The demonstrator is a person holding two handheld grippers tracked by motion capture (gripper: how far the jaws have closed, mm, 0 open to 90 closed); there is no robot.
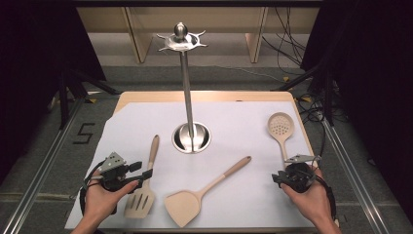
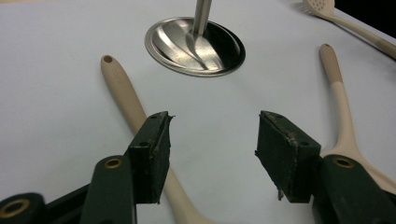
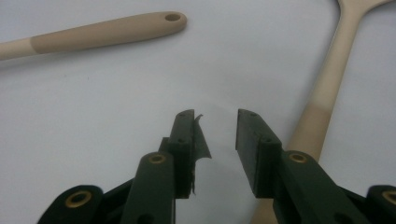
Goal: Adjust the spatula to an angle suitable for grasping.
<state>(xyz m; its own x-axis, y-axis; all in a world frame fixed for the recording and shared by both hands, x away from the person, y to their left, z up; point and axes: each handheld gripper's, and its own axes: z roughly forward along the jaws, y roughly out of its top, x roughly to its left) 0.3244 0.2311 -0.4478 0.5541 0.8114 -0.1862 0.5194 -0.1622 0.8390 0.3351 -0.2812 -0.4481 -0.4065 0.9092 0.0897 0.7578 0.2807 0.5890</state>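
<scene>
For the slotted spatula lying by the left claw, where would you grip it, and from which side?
Grip the slotted spatula on its bare handle, just above the blade, coming down from above with the jaws across the shaft. It lies flat on the white sheet, so only the narrow rounded handle fits between the pads; the blade is too wide. The left claw is open beside that stretch already.
</scene>
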